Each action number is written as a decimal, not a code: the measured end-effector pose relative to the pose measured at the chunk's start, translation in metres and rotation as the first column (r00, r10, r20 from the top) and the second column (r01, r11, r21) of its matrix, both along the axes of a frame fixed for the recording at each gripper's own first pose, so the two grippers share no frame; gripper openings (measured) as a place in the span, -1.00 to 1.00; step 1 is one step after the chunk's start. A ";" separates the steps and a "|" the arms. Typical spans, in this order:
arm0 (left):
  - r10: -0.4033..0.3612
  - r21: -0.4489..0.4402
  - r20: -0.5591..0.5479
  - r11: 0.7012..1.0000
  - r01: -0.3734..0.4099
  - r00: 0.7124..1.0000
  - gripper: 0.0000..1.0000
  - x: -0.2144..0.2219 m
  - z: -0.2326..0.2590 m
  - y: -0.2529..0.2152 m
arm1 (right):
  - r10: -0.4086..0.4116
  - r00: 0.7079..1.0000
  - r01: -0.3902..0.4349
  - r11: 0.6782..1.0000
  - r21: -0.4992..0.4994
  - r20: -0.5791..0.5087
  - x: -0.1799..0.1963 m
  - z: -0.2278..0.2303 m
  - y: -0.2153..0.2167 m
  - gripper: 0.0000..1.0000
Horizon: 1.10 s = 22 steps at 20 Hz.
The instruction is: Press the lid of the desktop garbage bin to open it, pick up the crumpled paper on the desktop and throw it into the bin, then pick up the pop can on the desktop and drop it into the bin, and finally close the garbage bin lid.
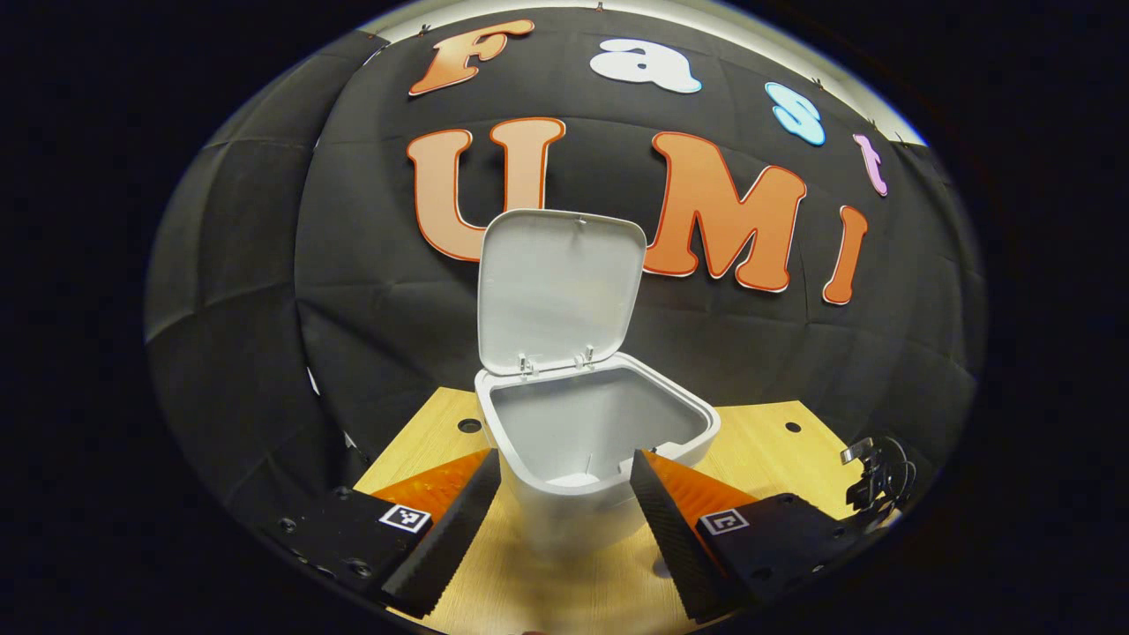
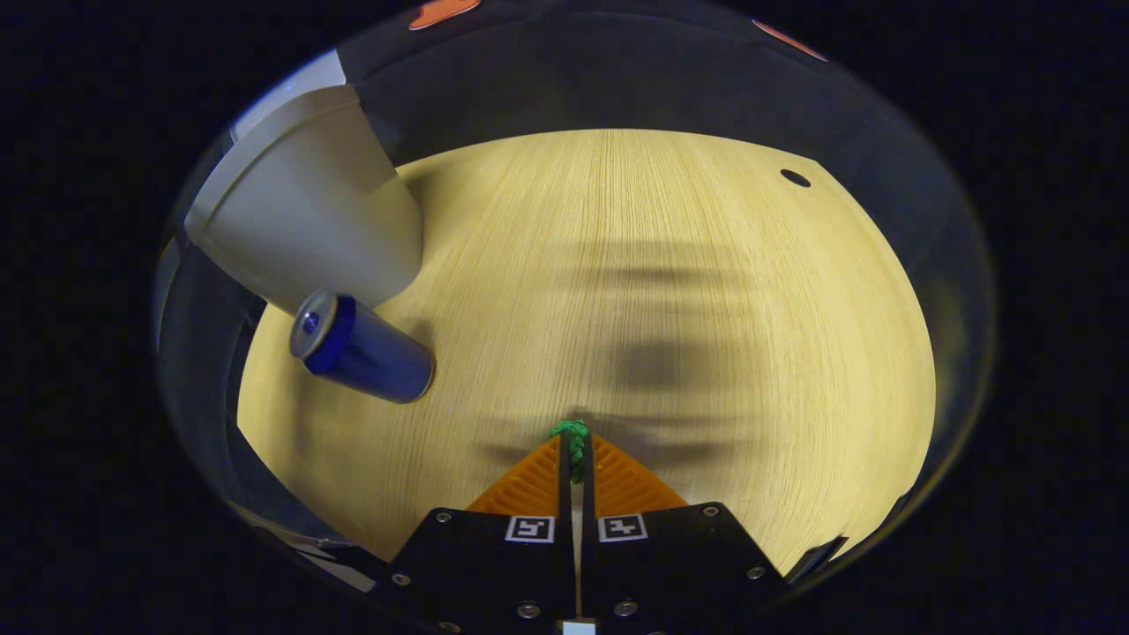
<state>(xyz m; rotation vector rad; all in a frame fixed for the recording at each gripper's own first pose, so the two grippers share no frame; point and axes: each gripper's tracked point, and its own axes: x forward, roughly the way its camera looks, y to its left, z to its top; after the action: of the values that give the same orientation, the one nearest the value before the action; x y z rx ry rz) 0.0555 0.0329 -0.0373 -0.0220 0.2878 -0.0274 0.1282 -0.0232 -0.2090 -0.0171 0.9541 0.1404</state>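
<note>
The pale grey plastic desktop bin [image 1: 600, 441] stands on the light wooden desktop [image 1: 776, 441] with its hinged lid [image 1: 560, 287] swung up and back, nearly upright, so its mouth is clear for a drop; the left gripper [image 1: 564, 503] hangs just before the bin's front wall with its fingers spread wide, one to each side, holding nothing, which reads as a hand kept ready near the lid. In the right gripper view the right gripper [image 2: 575, 454] points down at the desktop with its fingers drawn nearly together on a small green crumpled wad [image 2: 573, 438] at their tips; this is probably the crumpled paper, though it is too small to tell for certain, and it seems lifted clear of the wood. The blue pop can [image 2: 362, 348] stands upright just beside the bin's base [image 2: 309, 220], untouched; I judge the paper's carry to the bin is in hand, the can and lid closing still to do.
</note>
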 end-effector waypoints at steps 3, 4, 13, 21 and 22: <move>-0.013 -0.011 0.004 1.000 0.013 1.000 0.89 0.002 0.002 -0.007 | 0.023 0.998 -0.025 0.999 0.020 0.062 0.036 0.064 0.003 -0.92; -0.020 -0.014 0.004 1.000 0.020 1.000 0.89 0.002 0.002 -0.010 | 0.034 0.995 -0.036 0.999 0.023 0.092 0.027 0.034 -0.027 -0.93; -0.051 -0.027 0.038 0.998 0.052 0.998 0.89 0.000 0.017 -0.016 | 0.136 0.901 -0.154 0.988 0.011 0.411 0.065 0.238 0.021 -0.94; -0.015 -0.040 0.057 0.999 0.017 0.998 0.89 -0.017 0.027 0.021 | 0.259 0.729 -0.325 0.946 -0.013 0.634 0.115 0.349 0.112 -0.95; -0.004 -0.041 0.055 0.999 0.006 0.998 0.89 -0.020 0.026 0.028 | 0.270 0.714 -0.353 0.936 -0.002 0.647 0.120 0.355 0.130 -0.95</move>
<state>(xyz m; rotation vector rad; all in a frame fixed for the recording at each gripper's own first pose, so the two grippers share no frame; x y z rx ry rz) 0.0356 0.0606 -0.0111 -0.0611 0.2319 -0.0388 0.2483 0.1067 0.1458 -0.1089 0.2390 0.4796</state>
